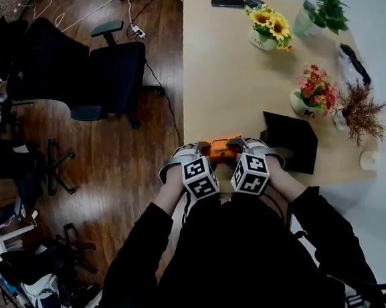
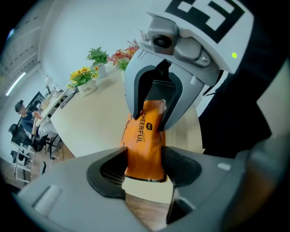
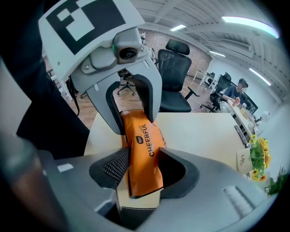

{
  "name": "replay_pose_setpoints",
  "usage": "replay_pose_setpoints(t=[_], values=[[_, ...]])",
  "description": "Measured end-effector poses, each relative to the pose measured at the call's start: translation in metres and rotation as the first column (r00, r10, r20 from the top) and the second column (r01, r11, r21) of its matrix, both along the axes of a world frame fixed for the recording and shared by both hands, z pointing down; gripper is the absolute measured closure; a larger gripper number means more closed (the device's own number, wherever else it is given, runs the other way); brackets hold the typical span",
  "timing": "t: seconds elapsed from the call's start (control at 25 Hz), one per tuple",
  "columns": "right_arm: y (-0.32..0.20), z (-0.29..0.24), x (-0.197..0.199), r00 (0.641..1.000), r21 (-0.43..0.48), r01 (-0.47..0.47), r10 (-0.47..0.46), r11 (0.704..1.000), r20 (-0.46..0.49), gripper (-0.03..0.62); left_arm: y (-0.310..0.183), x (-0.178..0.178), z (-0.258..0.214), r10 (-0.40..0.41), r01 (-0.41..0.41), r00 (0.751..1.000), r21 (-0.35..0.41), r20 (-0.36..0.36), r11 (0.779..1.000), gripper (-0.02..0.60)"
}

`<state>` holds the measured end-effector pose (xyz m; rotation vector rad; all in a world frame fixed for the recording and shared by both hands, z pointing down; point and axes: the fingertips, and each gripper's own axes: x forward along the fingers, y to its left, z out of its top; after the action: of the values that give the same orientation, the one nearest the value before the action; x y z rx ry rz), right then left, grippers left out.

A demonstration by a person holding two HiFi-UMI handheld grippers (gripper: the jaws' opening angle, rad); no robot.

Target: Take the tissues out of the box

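Note:
An orange soft tissue pack (image 1: 223,149) printed "CHEERFUL" hangs over the near edge of the beige table (image 1: 226,73), held at both ends. In the head view my left gripper (image 1: 205,153) clamps its left end and my right gripper (image 1: 241,150) its right end. The left gripper view shows the tissue pack (image 2: 145,140) squeezed between my left gripper (image 2: 145,168) pads, with the right gripper (image 2: 156,97) facing from the far end. In the right gripper view the tissue pack (image 3: 145,149) sits pinched in my right gripper (image 3: 142,170), opposite the left gripper (image 3: 131,108). No loose tissue shows.
A black folder (image 1: 290,138) lies on the table just right of the grippers. Sunflowers (image 1: 269,26), a green plant (image 1: 321,11), red flowers (image 1: 314,92) and dried stems (image 1: 360,112) line the right side. A phone (image 1: 227,1) lies at the far edge. A black office chair (image 1: 105,74) stands left.

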<state>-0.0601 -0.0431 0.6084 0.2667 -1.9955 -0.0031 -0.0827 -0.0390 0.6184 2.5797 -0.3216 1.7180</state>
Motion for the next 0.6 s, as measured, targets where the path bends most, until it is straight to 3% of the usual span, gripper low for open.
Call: replay_pose_setpoints(t=[0.12, 0.44, 0.6], values=[[-0.0008, 0.0031, 0.0002, 1.0, 0.001, 0.006, -0.006, 1.0, -0.004, 0.387, -0.001, 0.0001, 0.0023, -0.02, 0.019, 0.999, -0.01, -0.049, 1.0, 0.351], [-0.0008, 0.0053, 0.0, 0.999, -0.036, 0.009, -0.011, 0.999, -0.042, 0.376, -0.0018, 0.0009, 0.0024, -0.031, 0.031, 0.995, -0.002, -0.091, 1.0, 0.336], [-0.0012, 0.0002, 0.0013, 1.0, -0.037, -0.003, 0.002, 0.999, -0.023, 0.354, -0.0019, -0.0025, -0.0059, -0.071, 0.068, 0.987, -0.021, -0.145, 0.997, 0.297]])
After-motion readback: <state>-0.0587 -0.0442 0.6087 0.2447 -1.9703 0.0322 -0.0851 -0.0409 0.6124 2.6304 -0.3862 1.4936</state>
